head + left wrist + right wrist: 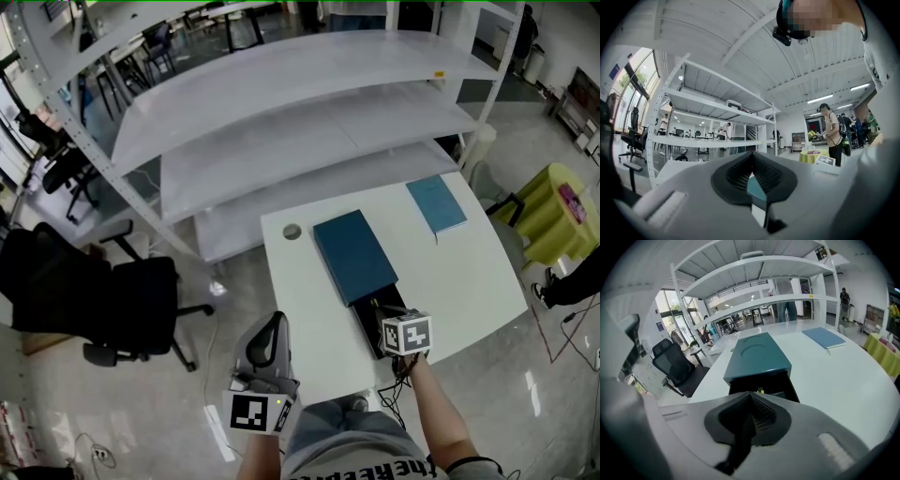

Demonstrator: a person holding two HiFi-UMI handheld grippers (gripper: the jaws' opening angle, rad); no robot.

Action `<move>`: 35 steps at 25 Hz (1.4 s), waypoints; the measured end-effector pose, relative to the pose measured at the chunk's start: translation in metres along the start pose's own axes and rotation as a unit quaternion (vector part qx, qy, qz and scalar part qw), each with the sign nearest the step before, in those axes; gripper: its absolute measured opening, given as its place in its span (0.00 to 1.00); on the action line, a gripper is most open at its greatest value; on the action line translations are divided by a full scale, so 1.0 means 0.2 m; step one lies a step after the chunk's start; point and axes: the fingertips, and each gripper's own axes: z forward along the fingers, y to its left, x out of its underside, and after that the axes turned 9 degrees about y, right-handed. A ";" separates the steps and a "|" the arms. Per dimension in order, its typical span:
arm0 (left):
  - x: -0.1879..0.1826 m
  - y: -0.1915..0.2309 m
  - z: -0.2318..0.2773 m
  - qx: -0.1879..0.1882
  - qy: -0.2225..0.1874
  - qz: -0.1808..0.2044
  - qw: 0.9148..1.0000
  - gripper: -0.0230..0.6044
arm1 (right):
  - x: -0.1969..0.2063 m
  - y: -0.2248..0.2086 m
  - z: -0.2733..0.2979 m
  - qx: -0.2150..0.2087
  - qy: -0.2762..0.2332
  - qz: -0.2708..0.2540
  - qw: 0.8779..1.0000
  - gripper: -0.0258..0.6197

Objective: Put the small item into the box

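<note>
Both grippers pressed together, nothing pinched. Your right gripper (751,398) hovers at open end of box (757,355), black drawer (790,389) slid out toward you so inside is reachable. Yellowish speck, likely small item (761,391), seems already inside drawer, just beyond right jaw tips, not touching. Your left gripper (751,158) held off table (469,281), out of way.
</note>
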 end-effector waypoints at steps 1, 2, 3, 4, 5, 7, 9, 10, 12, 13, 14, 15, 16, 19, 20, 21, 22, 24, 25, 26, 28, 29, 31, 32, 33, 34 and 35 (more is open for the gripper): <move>0.00 -0.01 0.00 0.002 -0.001 0.000 1.000 0.06 | -0.01 0.01 -0.02 -0.001 -0.010 -0.002 1.000 0.04; 0.00 -0.02 0.01 0.005 -0.002 0.001 1.000 0.06 | -0.02 0.02 -0.04 -0.003 -0.022 -0.005 1.000 0.04; 0.00 -0.03 0.01 0.007 -0.002 0.001 1.000 0.06 | -0.03 0.02 -0.06 -0.006 -0.034 -0.007 0.999 0.04; 0.00 -0.04 0.02 0.009 -0.002 0.001 1.000 0.06 | -0.04 0.03 -0.08 -0.008 -0.046 -0.008 0.999 0.04; 0.00 -0.05 0.02 0.011 -0.002 0.002 1.000 0.06 | -0.05 0.04 -0.10 -0.009 -0.057 -0.010 0.998 0.04; -0.01 -0.07 0.03 0.016 -0.003 0.002 1.000 0.06 | -0.06 0.05 -0.15 -0.008 -0.078 -0.016 0.997 0.04; -0.01 -0.09 0.04 0.021 -0.005 0.003 1.000 0.06 | -0.08 0.05 -0.19 -0.002 -0.097 -0.027 0.995 0.04; -0.02 -0.10 0.04 0.024 -0.006 0.004 1.000 0.06 | -0.08 0.06 -0.22 0.002 -0.104 -0.033 0.994 0.04; -0.02 -0.11 0.04 0.029 -0.006 0.005 1.000 0.06 | -0.09 0.07 -0.26 0.007 -0.119 -0.043 0.992 0.04; -0.03 -0.12 0.05 0.031 -0.007 0.006 0.999 0.06 | -0.09 0.07 -0.28 0.009 -0.125 -0.047 0.991 0.04; -0.03 -0.13 0.05 0.033 -0.007 0.006 0.999 0.06 | -0.09 0.08 -0.29 0.010 -0.131 -0.049 0.990 0.04; -0.03 -0.14 0.05 0.035 -0.008 0.007 0.999 0.06 | -0.10 0.08 -0.31 0.011 -0.137 -0.051 0.989 0.04; -0.03 -0.15 0.05 0.037 -0.008 0.008 0.999 0.06 | -0.10 0.08 -0.33 0.012 -0.143 -0.052 0.988 0.04; -0.04 -0.17 0.05 0.043 -0.009 0.010 0.999 0.06 | -0.10 0.09 -0.39 0.016 -0.163 -0.055 0.985 0.04; -0.04 -0.18 0.05 0.045 -0.009 0.010 0.999 0.06 | -0.11 0.09 -0.42 0.017 -0.171 -0.057 0.983 0.04; -0.04 -0.19 0.06 0.047 -0.010 0.010 0.999 0.06 | -0.11 0.09 -0.44 0.019 -0.179 -0.061 0.982 0.04; -0.04 -0.20 0.05 0.048 -0.010 0.011 0.999 0.06 | -0.11 0.10 -0.47 0.021 -0.186 -0.065 0.980 0.04; -0.04 -0.22 0.05 0.052 -0.011 0.012 0.999 0.06 | -0.11 0.10 -0.52 0.025 -0.201 -0.072 0.977 0.04; -0.05 -0.23 0.05 0.053 -0.012 0.013 0.998 0.06 | -0.12 0.11 -0.54 0.026 -0.208 -0.076 0.975 0.04; -0.05 -0.24 0.05 0.055 -0.013 0.014 0.998 0.06 | -0.12 0.11 -0.57 0.027 -0.215 -0.078 0.973 0.04; -0.05 -0.26 0.05 0.059 -0.014 0.015 0.998 0.06 | -0.12 0.12 -0.61 0.029 -0.229 -0.081 0.970 0.04; -0.05 -0.27 0.05 0.061 -0.015 0.016 0.998 0.06 | -0.13 0.12 -0.63 0.030 -0.234 -0.083 0.968 0.04; -0.06 -0.28 0.05 0.063 -0.016 0.017 0.998 0.06 | -0.12 0.13 -0.67 0.029 -0.244 -0.086 0.966 0.04; -0.06 -0.29 0.05 0.064 -0.015 0.017 0.998 0.06 | -0.12 0.14 -0.69 0.028 -0.248 -0.086 0.964 0.04; -0.06 -0.30 0.05 0.065 -0.015 0.017 0.998 0.06 | -0.12 0.14 -0.71 0.027 -0.253 -0.086 0.963 0.04; -0.06 -0.30 0.05 0.066 -0.015 0.018 0.998 0.06 | -0.12 0.14 -0.73 0.027 -0.259 -0.087 0.962 0.04; -0.06 -0.31 0.05 0.068 -0.015 0.019 0.997 0.06 | -0.12 0.14 -0.75 0.027 -0.264 -0.087 0.960 0.04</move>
